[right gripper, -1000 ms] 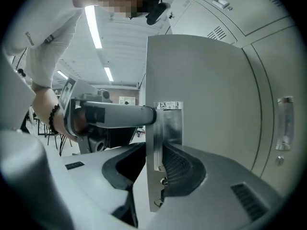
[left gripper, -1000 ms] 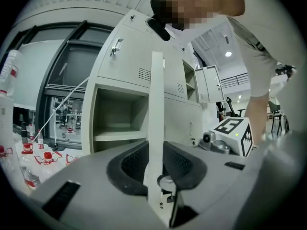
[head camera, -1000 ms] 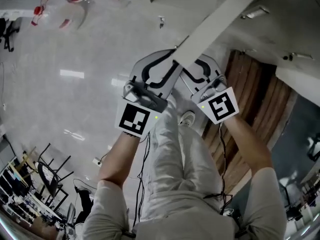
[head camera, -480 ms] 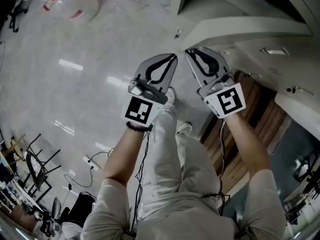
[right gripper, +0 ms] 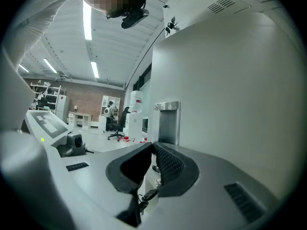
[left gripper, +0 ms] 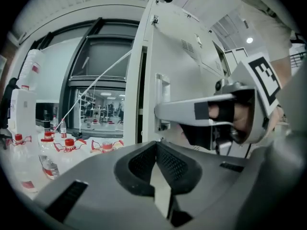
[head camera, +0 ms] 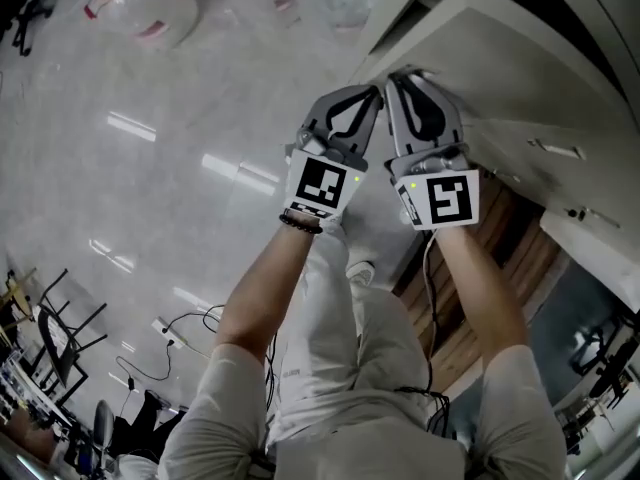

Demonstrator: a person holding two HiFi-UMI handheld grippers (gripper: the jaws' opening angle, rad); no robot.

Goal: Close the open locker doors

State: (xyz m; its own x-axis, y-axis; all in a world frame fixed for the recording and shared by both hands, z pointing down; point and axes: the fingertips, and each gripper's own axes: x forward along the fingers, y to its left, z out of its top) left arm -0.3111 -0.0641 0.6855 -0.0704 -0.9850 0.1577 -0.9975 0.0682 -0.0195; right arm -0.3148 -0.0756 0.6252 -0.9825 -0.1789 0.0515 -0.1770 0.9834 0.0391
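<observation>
A white locker door [head camera: 480, 38] runs across the head view's upper right. Both grippers point at its edge, side by side. My left gripper [head camera: 374, 92] is shut, its pads together with nothing between them. My right gripper [head camera: 398, 76] lies just right of it; its jaws have just been closing, the fingertips meet and nothing is held. In the left gripper view, the left gripper [left gripper: 154, 145] faces the locker door [left gripper: 192, 66], with its recessed handle [left gripper: 162, 99] ahead and the right gripper [left gripper: 158, 113] reaching in from the right. The right gripper [right gripper: 152, 147] sits close to the door [right gripper: 230, 80] and handle [right gripper: 168, 121].
Several red-capped water bottles [head camera: 150, 13] stand on the glossy floor at the far left, also in the left gripper view as bottles [left gripper: 48, 147]. Chairs [head camera: 60, 338] and cables lie at the lower left. A wooden panel [head camera: 480, 298] shows at the lower right, under more locker fronts [head camera: 560, 148].
Both grippers have moved up and right in the head view to the door's edge. Their jaws, wide apart a second ago, have come together. The door now lies further toward the lockers.
</observation>
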